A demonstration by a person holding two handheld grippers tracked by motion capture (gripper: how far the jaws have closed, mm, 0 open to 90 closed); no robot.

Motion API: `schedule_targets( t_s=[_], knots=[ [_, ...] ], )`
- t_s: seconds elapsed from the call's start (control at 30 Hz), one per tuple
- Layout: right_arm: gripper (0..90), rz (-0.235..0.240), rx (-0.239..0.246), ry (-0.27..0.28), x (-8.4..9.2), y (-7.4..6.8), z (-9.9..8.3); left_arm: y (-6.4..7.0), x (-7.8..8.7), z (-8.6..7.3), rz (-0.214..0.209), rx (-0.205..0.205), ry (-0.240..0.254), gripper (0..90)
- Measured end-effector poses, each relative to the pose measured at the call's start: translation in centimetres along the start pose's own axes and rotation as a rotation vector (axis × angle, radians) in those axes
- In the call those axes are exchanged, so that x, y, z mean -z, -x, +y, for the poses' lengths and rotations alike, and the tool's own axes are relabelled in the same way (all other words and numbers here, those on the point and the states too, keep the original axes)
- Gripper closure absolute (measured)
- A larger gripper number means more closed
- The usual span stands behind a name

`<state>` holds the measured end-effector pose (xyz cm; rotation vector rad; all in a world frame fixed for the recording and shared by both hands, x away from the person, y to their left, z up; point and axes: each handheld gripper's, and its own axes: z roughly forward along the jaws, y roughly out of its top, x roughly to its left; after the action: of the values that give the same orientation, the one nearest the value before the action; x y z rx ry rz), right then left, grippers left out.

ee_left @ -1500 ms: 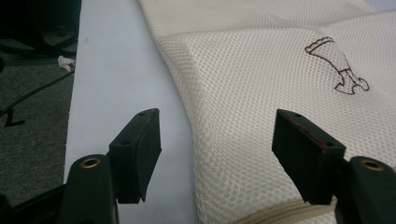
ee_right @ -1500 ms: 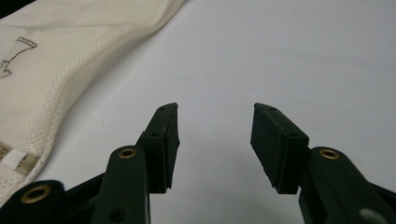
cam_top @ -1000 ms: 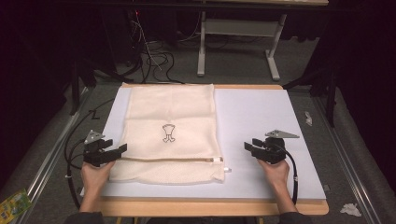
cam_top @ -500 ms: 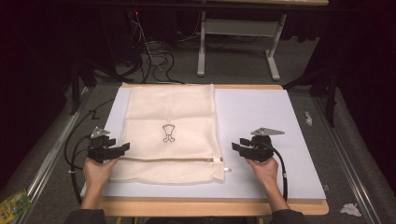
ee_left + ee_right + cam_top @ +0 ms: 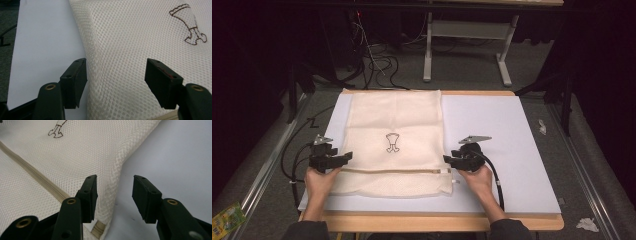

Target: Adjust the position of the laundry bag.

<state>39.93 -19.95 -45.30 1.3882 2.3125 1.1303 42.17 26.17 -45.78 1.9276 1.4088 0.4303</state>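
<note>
Cream mesh, soft and open-weave: that is the rectangular laundry bag (image 5: pixel 394 145) I am working on, lying flat on the white table top (image 5: pixel 512 150), left of centre, with its beige zipper (image 5: pixel 37 178) running across near the edge closest to me and a small brown outline print (image 5: pixel 392 142) in the middle. I judge it very light and limp; it will sag and fold wherever it is unsupported, and the netting could snag on a jaw corner.

My left gripper (image 5: pixel 343 157) sits at the bag's nine o'clock edge, jaws spread wide, the mesh border lying between them with nothing pinched. My right gripper (image 5: pixel 449 160) has come in level to the three o'clock edge, right beside the zipper's end (image 5: pixel 100 230); its jaws have just been closing a little yet stand apart, the bag's side edge between them, untouched by the pads as far as I can see.

I would take hold on the seamed side edges near the zipper, where the fabric is doubled and firmer, gripping both sides together.
</note>
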Motion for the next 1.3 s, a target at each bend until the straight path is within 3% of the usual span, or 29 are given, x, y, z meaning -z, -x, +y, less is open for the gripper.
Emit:
schedule_targets(
  t_s=[0.43, 0.6, 0.73, 0.8, 0.9, 1.07, 1.2, 1.3],
  knots=[
    [57.3, -0.022, -0.026, -0.062, -2.4, -0.6, 1.1, -0.5, -1.2, 0.1, 0.014, 0.059, -0.046, 40.3],
    [63.8, -0.01, -0.041, -0.09, -3.1, -0.4, 1.1, -0.5, -1.6, 0.0, 0.009, 0.069, -0.072, 47.0],
    [76.5, -0.003, -0.028, -0.099, -3.4, -0.5, 1.2, -0.8, -1.6, -0.1, 0.012, 0.065, -0.071, 60.1],
    [83.1, 0.007, -0.025, -0.104, -3.4, -0.4, 1.2, -0.9, -1.5, 0.0, 0.007, 0.067, -0.066, 71.1],
    [86.5, 0.016, -0.007, -0.102, -3.3, -0.4, 1.4, -0.9, -1.6, 0.0, 0.0, 0.063, -0.065, 84.1],
    [87.4, 0.027, -0.001, -0.085, -3.4, -0.2, 1.3, -0.7, -1.5, 0.5, 0.002, 0.045, -0.066, 86.2],
    [87.8, 0.032, 0.004, -0.061, -3.0, 0.0, 1.4, -0.6, -1.3, 0.4, -0.025, 0.022, -0.05, 86.5],
    [87.9, 0.027, 0.013, -0.05, -2.8, 0.2, 1.4, -0.9, -1.3, 0.5, -0.055, 0.036, -0.048, 86.6]
  ],
)
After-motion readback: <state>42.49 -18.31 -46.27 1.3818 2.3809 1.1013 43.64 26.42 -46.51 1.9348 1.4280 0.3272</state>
